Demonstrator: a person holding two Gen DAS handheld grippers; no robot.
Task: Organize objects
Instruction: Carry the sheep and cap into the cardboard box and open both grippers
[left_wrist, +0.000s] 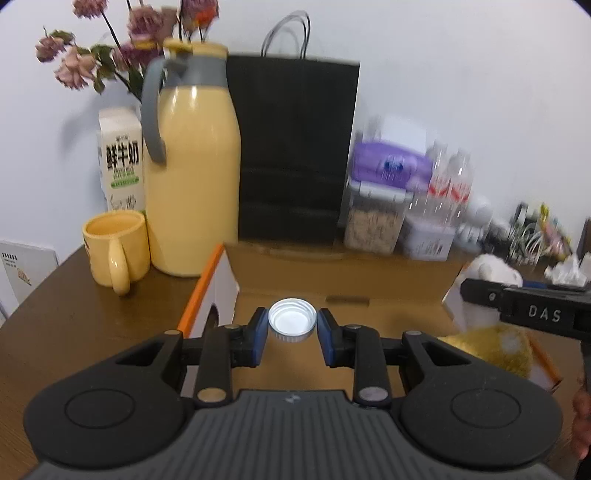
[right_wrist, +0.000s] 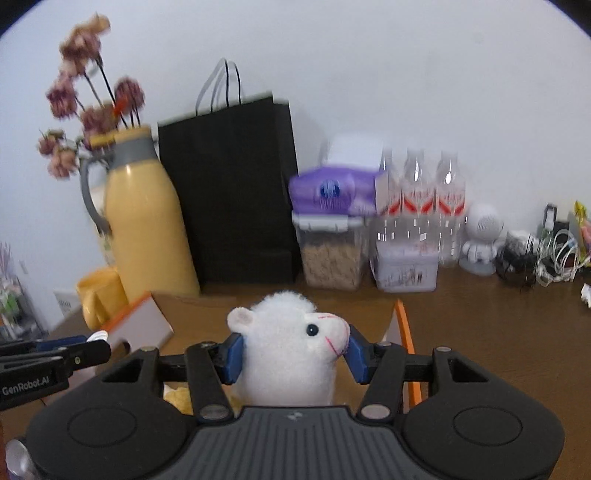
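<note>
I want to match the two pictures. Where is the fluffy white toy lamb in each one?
Left wrist view: the fluffy white toy lamb peeks in at the right edge, behind the right gripper.
Right wrist view: bottom centre, squeezed between that gripper's blue pads.
Shared landmark: the tall black paper bag.

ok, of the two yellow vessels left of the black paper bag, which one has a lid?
The tall yellow thermos jug with the grey collar and grey handle has one. The short yellow ceramic mug in front of it, to its left, is open-topped.
</note>
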